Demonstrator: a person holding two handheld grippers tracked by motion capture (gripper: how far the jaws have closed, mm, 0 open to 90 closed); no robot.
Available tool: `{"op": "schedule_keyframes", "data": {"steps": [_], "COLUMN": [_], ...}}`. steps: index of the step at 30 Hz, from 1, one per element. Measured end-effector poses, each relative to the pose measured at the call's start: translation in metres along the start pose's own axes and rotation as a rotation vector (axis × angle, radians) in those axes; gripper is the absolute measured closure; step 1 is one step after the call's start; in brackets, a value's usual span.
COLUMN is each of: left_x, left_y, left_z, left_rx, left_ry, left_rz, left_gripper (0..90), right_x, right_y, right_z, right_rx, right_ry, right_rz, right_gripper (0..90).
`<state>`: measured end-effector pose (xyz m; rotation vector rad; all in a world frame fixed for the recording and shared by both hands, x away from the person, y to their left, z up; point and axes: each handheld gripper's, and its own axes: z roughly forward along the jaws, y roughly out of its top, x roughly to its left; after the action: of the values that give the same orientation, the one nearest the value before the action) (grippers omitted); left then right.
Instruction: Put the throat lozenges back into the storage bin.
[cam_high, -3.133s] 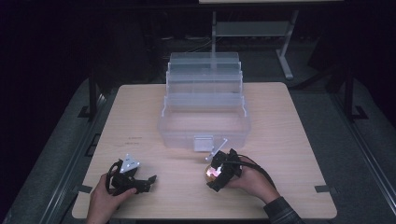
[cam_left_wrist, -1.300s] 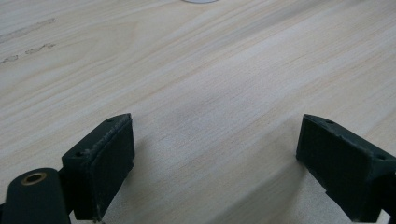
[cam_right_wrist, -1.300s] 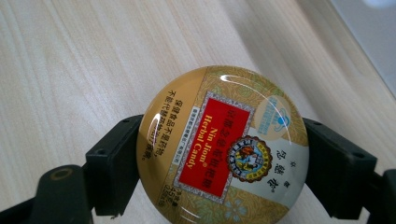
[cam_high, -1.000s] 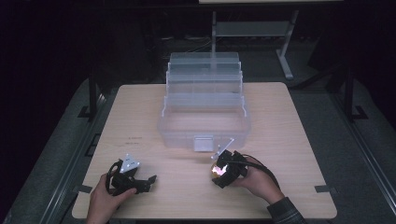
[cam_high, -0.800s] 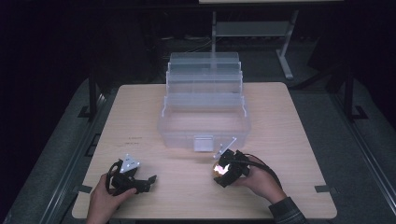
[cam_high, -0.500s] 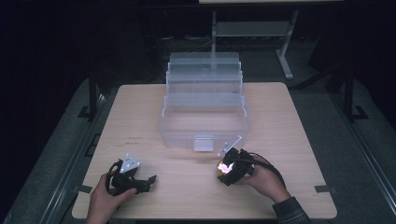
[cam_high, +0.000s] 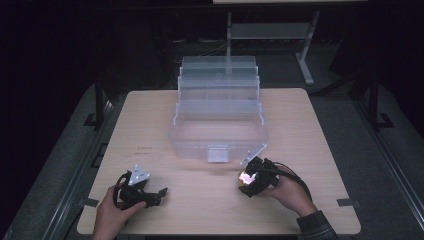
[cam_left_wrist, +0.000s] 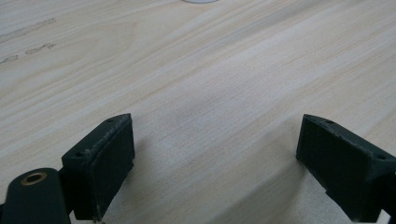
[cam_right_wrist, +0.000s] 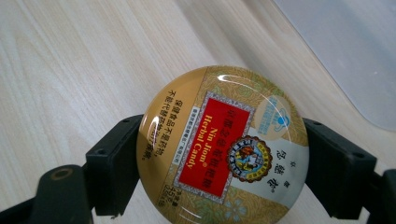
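One round candy tin in the right gripper's clamp

The tin (cam_right_wrist: 223, 147), gold with a red label, sits clenched between the right gripper (cam_right_wrist: 223, 163) jaws; the left gripper (cam_left_wrist: 215, 158) gapes empty over the table (cam_left_wrist: 196, 70).

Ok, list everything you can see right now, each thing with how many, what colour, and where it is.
Candy tin: one, round, gold with red label, clamped between the right gripper's jaws, above the table's near right part.
Storage box: one, clear plastic, stepped tiers, middle of the table, front latch facing the person.
Table: one, light wood.
Stand: one, grey metal, on the floor behind the table.
Left gripper: one, black, jaws open and empty, near left of the table.
Right gripper: one, black, shut on the tin.
Hands: two, one on each gripper, at the near edge.
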<state>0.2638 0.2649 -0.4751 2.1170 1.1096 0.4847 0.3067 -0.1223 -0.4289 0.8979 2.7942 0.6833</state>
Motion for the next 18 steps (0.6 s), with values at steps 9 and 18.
{"op": "schedule_keyframes", "data": {"steps": [9, 18], "left_x": [0.000, 0.000], "left_y": [0.000, 0.000], "left_z": [0.000, 0.000], "left_rx": [0.000, 0.000], "left_ry": [0.000, 0.000], "left_rz": [0.000, 0.000], "left_gripper": [10.5, 10.5], "right_x": [-0.010, -0.024], "right_y": [-0.011, -0.025], "right_z": [-0.011, -0.023], "right_rx": [-0.014, -0.023], "right_ry": [-0.019, -0.044], "right_rz": [0.044, 0.075], "right_gripper": [19.6, 19.6]}}
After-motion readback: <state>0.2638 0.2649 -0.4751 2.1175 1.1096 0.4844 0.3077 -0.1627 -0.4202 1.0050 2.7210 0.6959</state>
